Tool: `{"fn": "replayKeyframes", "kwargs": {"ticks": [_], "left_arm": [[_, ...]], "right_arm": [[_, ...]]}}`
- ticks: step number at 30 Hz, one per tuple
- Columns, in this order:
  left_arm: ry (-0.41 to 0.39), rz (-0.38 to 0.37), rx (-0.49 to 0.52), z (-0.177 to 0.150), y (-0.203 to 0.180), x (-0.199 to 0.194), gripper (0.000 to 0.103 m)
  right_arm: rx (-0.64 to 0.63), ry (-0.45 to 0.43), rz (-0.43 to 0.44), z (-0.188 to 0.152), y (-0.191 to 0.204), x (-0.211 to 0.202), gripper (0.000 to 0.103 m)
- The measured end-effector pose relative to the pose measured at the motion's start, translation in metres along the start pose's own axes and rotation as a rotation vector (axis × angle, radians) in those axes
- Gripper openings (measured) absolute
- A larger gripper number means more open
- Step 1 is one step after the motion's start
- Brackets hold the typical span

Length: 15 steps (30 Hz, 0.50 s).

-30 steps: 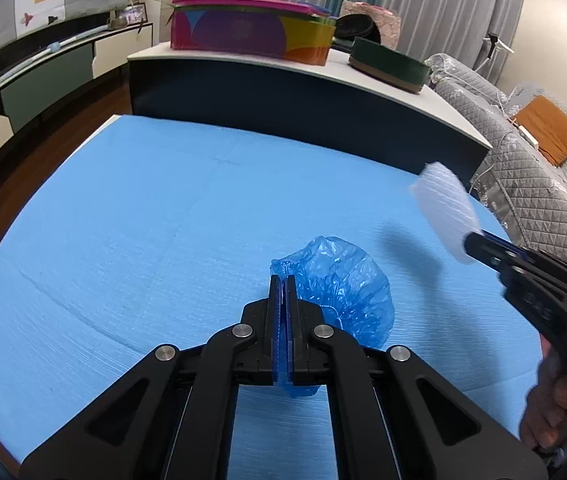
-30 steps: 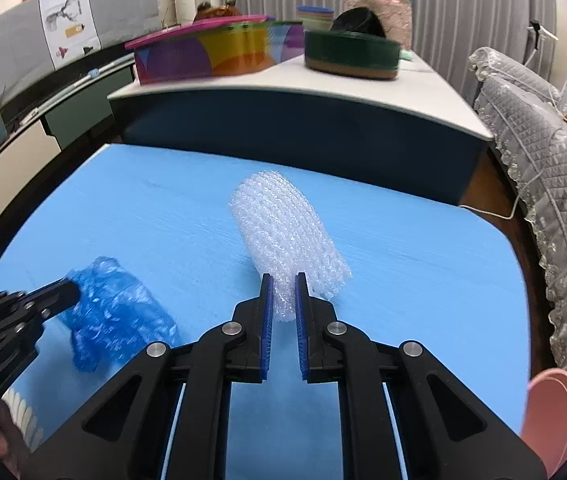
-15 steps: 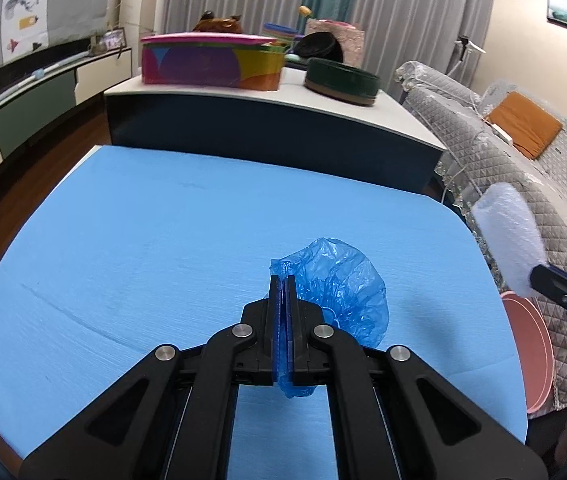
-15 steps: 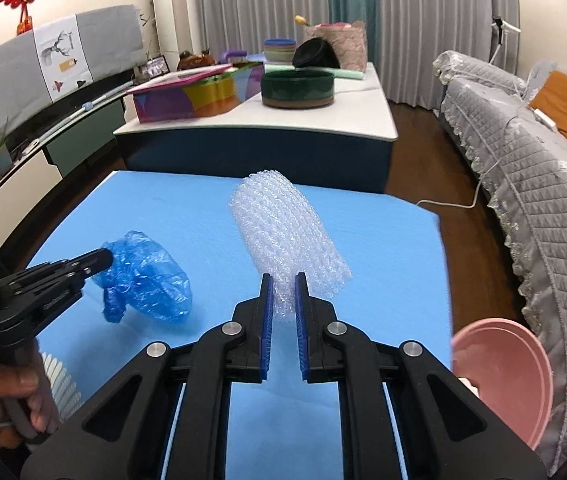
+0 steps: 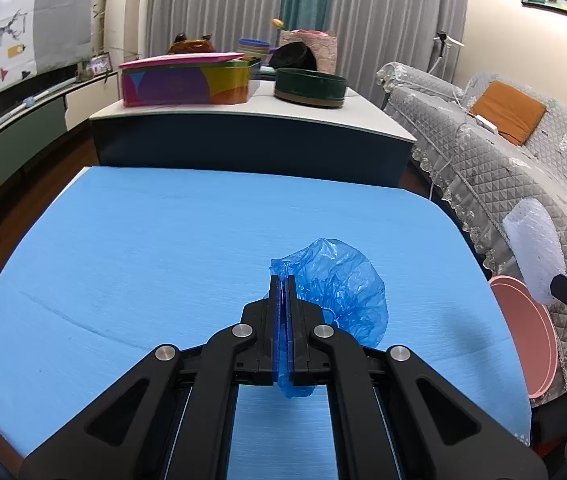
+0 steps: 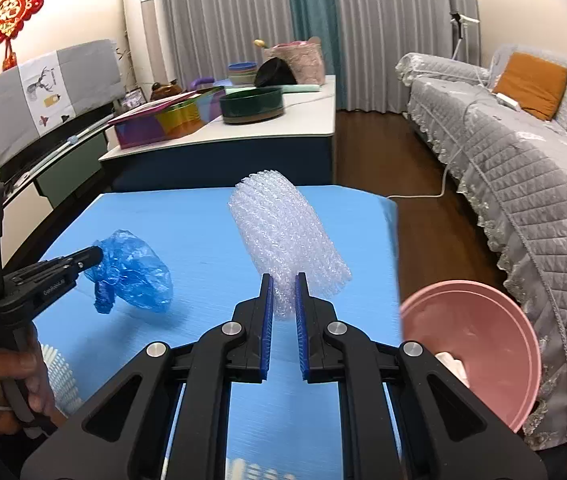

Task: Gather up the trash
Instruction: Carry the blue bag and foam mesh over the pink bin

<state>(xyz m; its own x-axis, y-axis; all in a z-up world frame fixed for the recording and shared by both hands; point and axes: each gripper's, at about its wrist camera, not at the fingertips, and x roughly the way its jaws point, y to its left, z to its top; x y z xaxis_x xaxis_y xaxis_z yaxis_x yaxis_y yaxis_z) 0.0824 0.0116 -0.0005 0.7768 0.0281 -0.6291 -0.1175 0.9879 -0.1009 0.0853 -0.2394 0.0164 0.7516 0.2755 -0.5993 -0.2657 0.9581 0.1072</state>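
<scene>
- The crinkled blue plastic bag is pinched between the black fingers of the left gripper, jaws squeezed pretty much flat together on a fold of it, and the rest of the bag is bunched out to the right of the fingertips.
- In the right wrist view the same bag is seen lifted clear of the bright blue foam-covered table, with its shadow thrown on the mat below.
- The roll of clear bubble wrap is clamped at its near end by the right gripper, blue-padded fingers pressed on both sides (a narrow gap is kept by the wrap itself), and the roll is tilted up and away over the table.
- The round pink plastic basin is found just off the table's right edge, beside the grey quilted sofa; a scrap of something white is seen inside it, though what exactly can't be told.
- From the left wrist view the bubble wrap is seen right above the basin.
- A hand is wrapped round the left gripper's handle.
</scene>
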Motion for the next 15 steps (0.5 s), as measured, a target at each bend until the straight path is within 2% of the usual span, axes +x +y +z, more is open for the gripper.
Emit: {"fn": "replayKeyframes", "kwargs": {"ticks": [15], "left_arm": [[-0.019, -0.098, 0.089, -0.003, -0.058, -0.006, 0.002]], "right_arm": [[0.080, -0.057, -0.070, -0.010, -0.058, -0.026, 0.011]]}}
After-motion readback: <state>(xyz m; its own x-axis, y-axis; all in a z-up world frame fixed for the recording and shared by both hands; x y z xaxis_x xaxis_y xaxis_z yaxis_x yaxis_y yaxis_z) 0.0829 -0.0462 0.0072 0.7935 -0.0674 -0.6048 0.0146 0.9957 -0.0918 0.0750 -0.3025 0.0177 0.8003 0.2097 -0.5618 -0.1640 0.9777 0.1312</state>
